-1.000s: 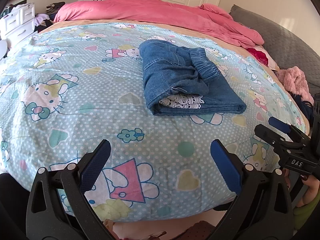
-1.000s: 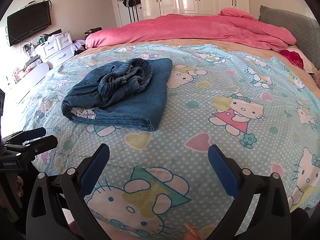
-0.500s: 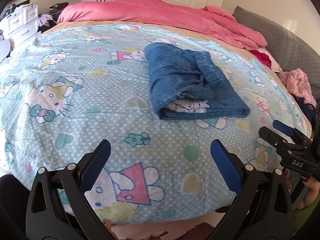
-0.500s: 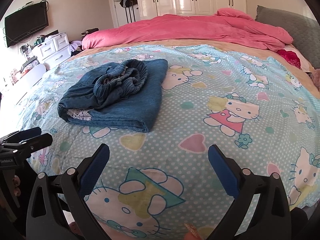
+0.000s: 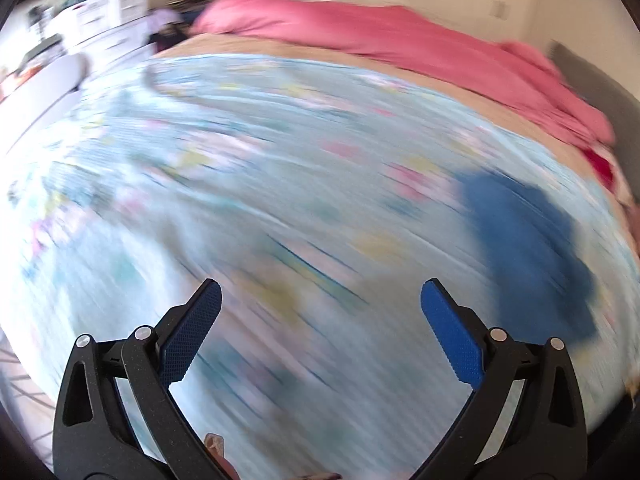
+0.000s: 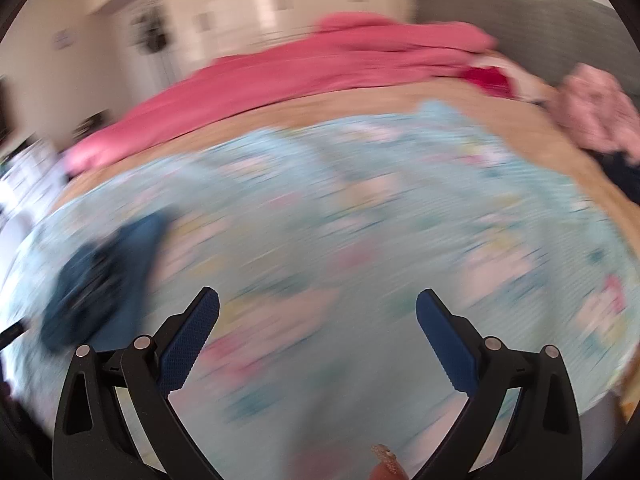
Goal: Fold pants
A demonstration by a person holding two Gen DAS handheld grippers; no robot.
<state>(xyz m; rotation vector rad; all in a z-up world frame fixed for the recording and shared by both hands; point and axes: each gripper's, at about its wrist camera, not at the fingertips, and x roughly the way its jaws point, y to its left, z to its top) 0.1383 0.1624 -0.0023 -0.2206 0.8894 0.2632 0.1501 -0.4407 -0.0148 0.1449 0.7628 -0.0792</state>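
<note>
A wide bed (image 5: 280, 184) fills both blurred views, covered by a pale blue patterned sheet (image 6: 360, 220). Beyond the sheet lies a rumpled pink duvet (image 5: 380, 36). Behind the duvet stand cream wardrobe doors (image 6: 248, 12). A grey headboard (image 6: 520, 16) rises at the bed's right; white drawers (image 5: 104, 4) stand at its left.

We see the blue denim pants (image 5: 528, 248) lying as a compact bundle on the light blue patterned bedspread (image 5: 280, 184); strong blur hides their folds. Nothing touches them.
</note>
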